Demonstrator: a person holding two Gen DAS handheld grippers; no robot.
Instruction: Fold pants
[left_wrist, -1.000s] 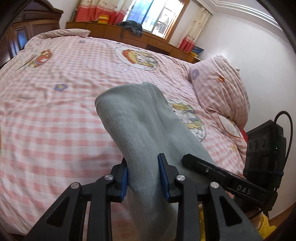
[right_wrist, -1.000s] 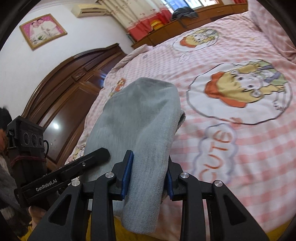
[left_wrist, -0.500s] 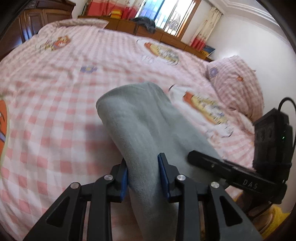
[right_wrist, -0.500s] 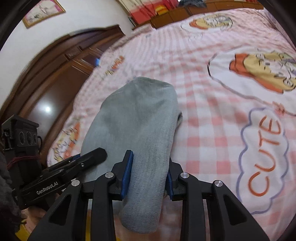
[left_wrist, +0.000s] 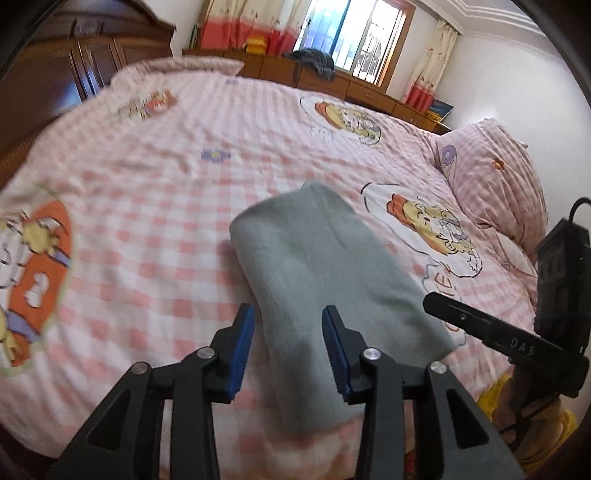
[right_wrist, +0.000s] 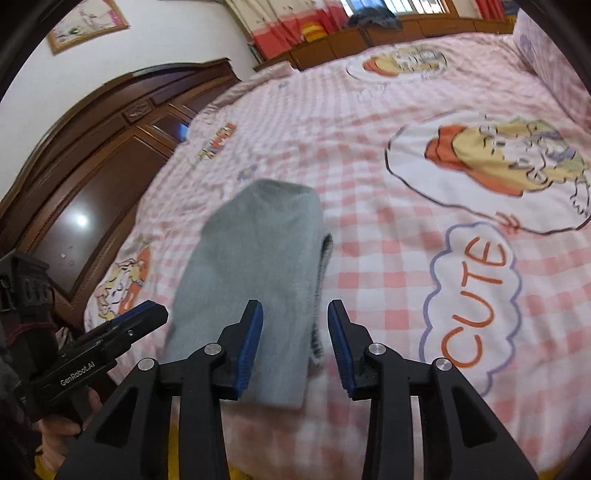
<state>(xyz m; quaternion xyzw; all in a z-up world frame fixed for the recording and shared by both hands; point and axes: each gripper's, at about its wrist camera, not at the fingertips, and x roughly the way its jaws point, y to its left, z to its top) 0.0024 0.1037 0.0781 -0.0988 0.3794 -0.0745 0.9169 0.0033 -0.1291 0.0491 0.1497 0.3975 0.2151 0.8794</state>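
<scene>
The folded grey pants (left_wrist: 325, 273) lie flat in a long bundle on the pink checked bed (left_wrist: 155, 206), near its front edge. My left gripper (left_wrist: 288, 345) stands open just above the near end of the bundle, with the cloth lying loose between the blue pads. In the right wrist view the same grey pants (right_wrist: 255, 266) lie on the sheet, and my right gripper (right_wrist: 295, 341) is open over their near right edge, holding nothing. Each view shows the other gripper at its side.
A pink checked pillow (left_wrist: 495, 177) lies at the right of the bed. A dark wooden wardrobe (right_wrist: 96, 177) stands along the left side. Low wooden cabinets (left_wrist: 332, 81) with a dark garment on top run under the window at the far end.
Both grippers have opened and let go of the pants, which now rest on the bed. Both grippers have drawn back a little towards the bed's front edge.
</scene>
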